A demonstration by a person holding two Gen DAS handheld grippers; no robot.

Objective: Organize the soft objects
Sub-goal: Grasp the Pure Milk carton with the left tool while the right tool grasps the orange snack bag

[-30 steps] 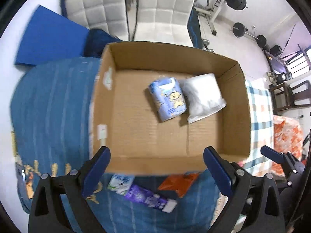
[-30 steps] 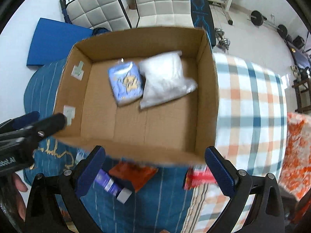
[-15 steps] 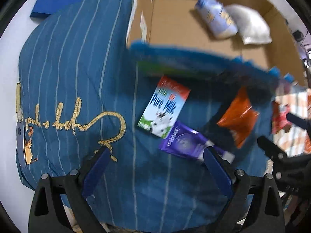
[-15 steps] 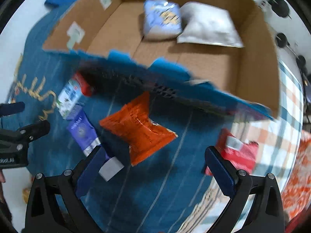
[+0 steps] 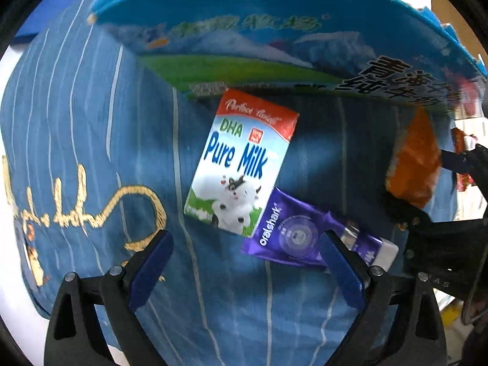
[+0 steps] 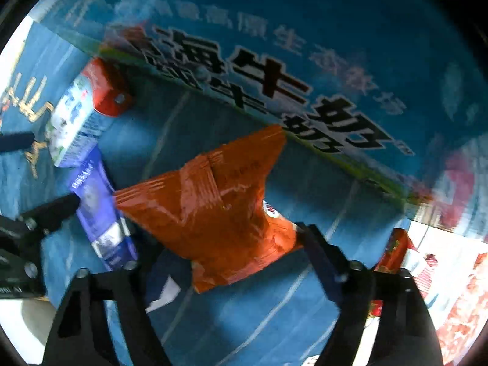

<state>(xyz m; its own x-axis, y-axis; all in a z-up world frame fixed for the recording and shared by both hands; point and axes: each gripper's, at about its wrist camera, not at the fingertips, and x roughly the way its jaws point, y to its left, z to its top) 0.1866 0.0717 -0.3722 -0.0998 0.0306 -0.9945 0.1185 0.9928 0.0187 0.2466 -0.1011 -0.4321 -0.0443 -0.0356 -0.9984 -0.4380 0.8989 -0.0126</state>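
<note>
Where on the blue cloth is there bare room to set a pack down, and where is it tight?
Free: the striped blue cloth between the gold lettering and the milk carton, and the patch near the left gripper. Crowded: carton, purple pack and orange bag cluster below the box wall; the right gripper's jaws are closing around the bag.
</note>
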